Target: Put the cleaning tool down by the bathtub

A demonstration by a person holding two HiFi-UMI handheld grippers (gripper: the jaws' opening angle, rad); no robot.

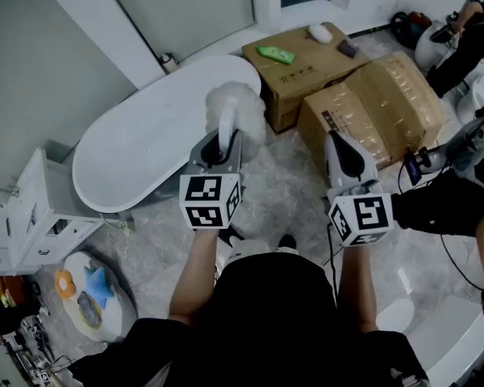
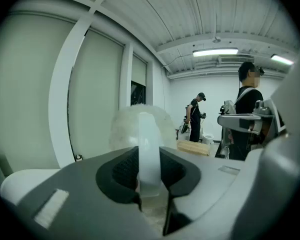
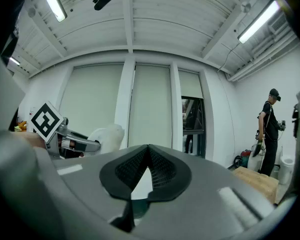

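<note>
head view down, gripper views level, sharing windows (image 3: 150, 104)

Marbled floor (image 1: 286, 196) bears white bathtub (image 1: 145, 147), two cardboard boxes (image 1: 379, 107), white cabinet (image 1: 36, 216).

Glossy smooth white bathtub (image 1: 137, 147). Cleaning tool (image 1: 235, 107): fluffy soft head, translucent smooth plastic handle. Left gripper (image 2: 151, 181), right gripper (image 3: 148, 170): matt grey plastic, black ribbed pads (image 2: 122, 171). Matt brown cardboard boxes (image 1: 306, 72), nearer one tape-shiny. Grey veined marble-look floor (image 1: 286, 192).
</note>
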